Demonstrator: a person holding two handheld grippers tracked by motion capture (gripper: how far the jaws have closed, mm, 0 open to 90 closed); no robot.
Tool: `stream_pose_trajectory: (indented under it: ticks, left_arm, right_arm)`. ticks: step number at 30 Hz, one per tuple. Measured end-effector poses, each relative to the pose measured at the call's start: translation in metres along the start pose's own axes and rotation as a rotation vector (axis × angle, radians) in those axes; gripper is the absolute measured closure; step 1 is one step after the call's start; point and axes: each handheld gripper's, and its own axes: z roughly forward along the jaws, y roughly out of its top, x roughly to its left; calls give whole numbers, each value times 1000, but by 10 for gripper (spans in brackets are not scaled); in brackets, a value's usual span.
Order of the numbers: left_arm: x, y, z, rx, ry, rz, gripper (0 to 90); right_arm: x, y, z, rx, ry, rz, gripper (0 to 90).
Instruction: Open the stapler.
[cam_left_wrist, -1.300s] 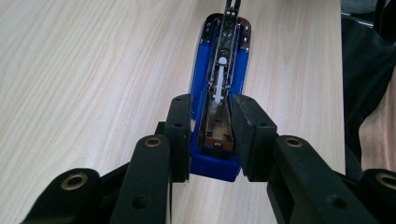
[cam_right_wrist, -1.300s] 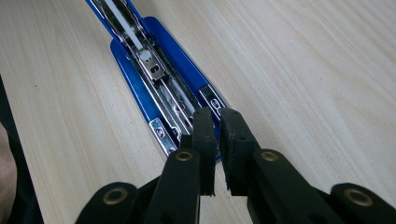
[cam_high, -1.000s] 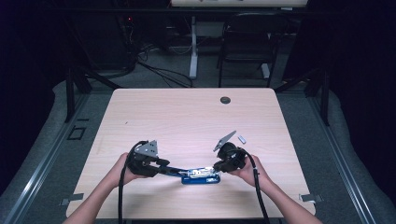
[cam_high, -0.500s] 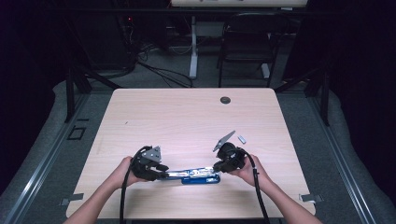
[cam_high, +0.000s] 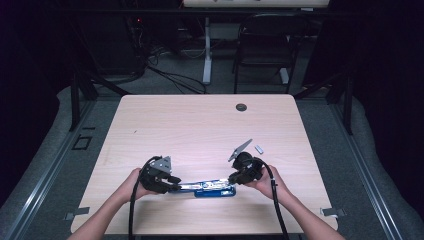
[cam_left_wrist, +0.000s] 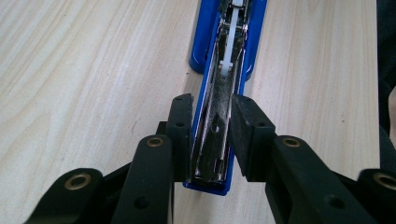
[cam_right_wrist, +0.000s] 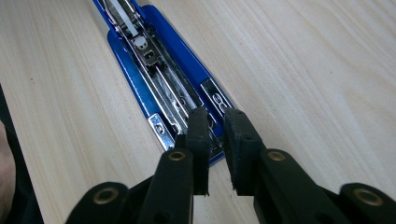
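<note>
The opened blue stapler (cam_high: 207, 188) lies flat near the front edge of the worktop (cam_high: 200, 130), between the two hands. The left tool (cam_left_wrist: 212, 135) is clamped on the stapler's swung-out top arm, while the right tool (cam_right_wrist: 215, 140), whose jaws have just been opening, stands narrow over the front end of the shiny staple channel, not visibly gripping it. To do this step well, the left grip should probably hold firm and level while the right works gently along the channel, since the hinged metal parts could snap shut.

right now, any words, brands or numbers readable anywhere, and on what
None can be read.
Blue stapler: bare blue and metal, no brand or number visible.
Small pale piece on the table: too small to tell.
</note>
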Motion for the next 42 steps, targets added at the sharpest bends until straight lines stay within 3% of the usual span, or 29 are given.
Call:
stream_pose_trajectory:
  ticks: [6, 10, 22, 30, 42]
  left_arm:
    - [0, 0, 0, 0, -1, 4, 706]
    - [0, 0, 0, -1, 0, 5, 706]
    - [3, -1, -1, -3, -13, -7, 699]
    - [4, -2, 0, -14, -27, -10, 698]
    - [5, -2, 0, -17, -35, -13, 697]
  right_arm:
    - [-10, 0, -19, -55, 9, 45, 715]
    - [-14, -1, -22, -63, 3, 73, 562]
    - [-21, -1, -30, -59, -56, 68, 263]
    - [-29, -3, -32, -40, -71, 81, 154]
    - [-46, -8, -33, -12, -103, 142, 100]
